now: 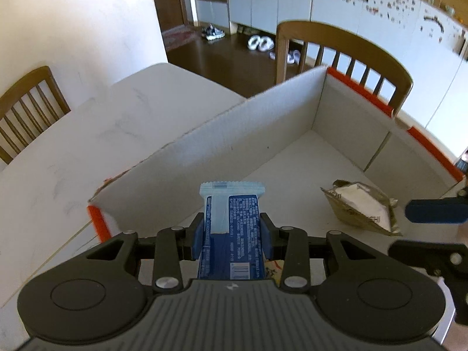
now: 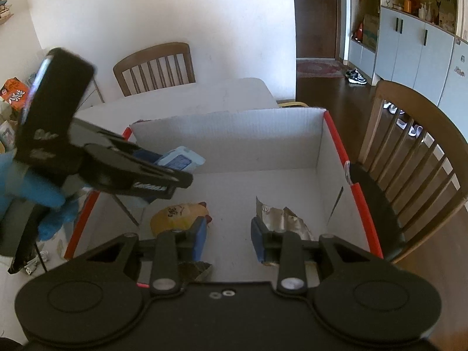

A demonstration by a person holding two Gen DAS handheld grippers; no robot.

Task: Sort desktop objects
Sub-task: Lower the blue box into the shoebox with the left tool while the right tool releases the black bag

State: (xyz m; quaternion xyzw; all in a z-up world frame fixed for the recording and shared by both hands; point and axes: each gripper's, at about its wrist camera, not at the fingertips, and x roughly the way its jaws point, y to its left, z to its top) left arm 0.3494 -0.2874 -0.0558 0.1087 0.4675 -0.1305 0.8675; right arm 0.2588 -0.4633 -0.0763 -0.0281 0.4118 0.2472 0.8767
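My left gripper is shut on a blue and white snack packet and holds it above the near left part of a white cardboard box with orange-red edges. In the right wrist view the left gripper reaches in from the left with that snack packet. My right gripper stands open over the box, and only the bare box floor shows between its pads. On the box floor lie a crumpled foil packet and a yellow packet.
The box rests on a white table. One wooden chair stands behind the box and another chair stands by the wall. A hand in a blue glove holds the left gripper. An orange snack bag lies far left.
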